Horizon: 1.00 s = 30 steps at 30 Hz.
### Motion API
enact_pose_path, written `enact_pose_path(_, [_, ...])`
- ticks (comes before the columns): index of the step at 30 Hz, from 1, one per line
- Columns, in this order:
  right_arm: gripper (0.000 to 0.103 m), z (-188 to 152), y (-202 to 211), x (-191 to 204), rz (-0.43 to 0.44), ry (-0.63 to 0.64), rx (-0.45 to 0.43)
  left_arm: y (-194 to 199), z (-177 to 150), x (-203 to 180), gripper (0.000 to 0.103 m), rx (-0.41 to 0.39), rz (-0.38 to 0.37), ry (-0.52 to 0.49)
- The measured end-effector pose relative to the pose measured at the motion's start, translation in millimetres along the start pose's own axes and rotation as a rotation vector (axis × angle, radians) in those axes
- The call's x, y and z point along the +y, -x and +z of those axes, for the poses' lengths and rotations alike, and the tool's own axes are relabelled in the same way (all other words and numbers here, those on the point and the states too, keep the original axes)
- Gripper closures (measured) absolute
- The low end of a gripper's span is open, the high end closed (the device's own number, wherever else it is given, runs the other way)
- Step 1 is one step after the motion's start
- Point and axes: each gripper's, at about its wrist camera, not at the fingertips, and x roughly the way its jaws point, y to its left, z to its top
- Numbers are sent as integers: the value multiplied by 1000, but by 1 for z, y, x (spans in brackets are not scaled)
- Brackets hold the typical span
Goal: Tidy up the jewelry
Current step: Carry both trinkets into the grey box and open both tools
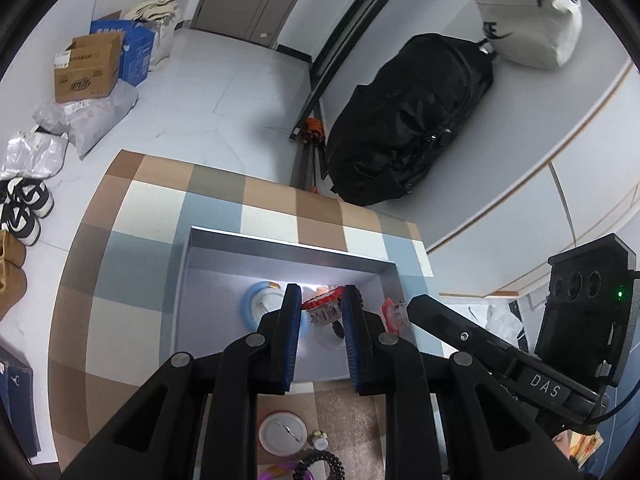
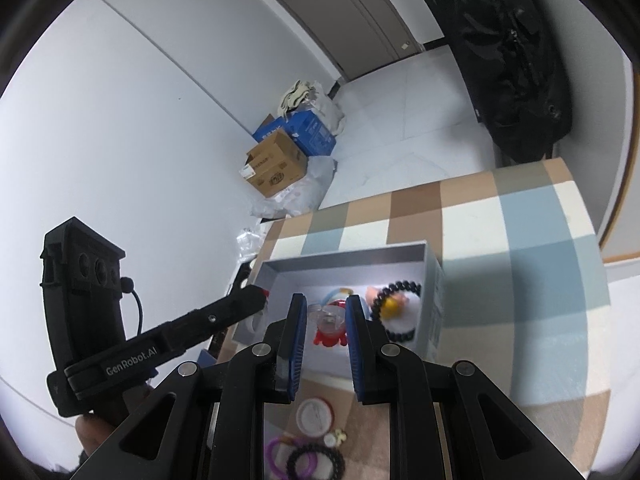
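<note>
A grey open box (image 1: 288, 246) sits on the checked tablecloth; it also shows in the right wrist view (image 2: 344, 258). Inside lie a red beaded piece on a clear round case (image 1: 324, 308), a blue-rimmed round case (image 1: 252, 304) and, in the right wrist view, a black bead bracelet (image 2: 398, 312) around a yellow duck charm (image 2: 390, 308). My left gripper (image 1: 320, 300) is open above the red piece. My right gripper (image 2: 326, 306) is open above the red piece with clear case (image 2: 330, 328). A white round case (image 1: 282, 434), purple rings (image 2: 288, 458) and a black bracelet (image 2: 316, 460) lie in front of the box.
A black backpack (image 1: 408, 120) and a white bag (image 1: 524, 12) rest against the wall beyond the table. Cardboard and blue boxes (image 1: 88, 68), parcels and shoes (image 1: 24, 208) lie on the floor at left. The table edge runs just beyond the box.
</note>
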Motion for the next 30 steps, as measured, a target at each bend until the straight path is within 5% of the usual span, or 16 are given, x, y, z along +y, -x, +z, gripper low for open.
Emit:
enact_pose_path(24, [84,11,-42,-10,-6,-61,79,-24,9,24,88,90,21,88])
enact_pose_path(30, [82,12,-36,-7,5,-55,63,-27,9,33,87,92,-21,150])
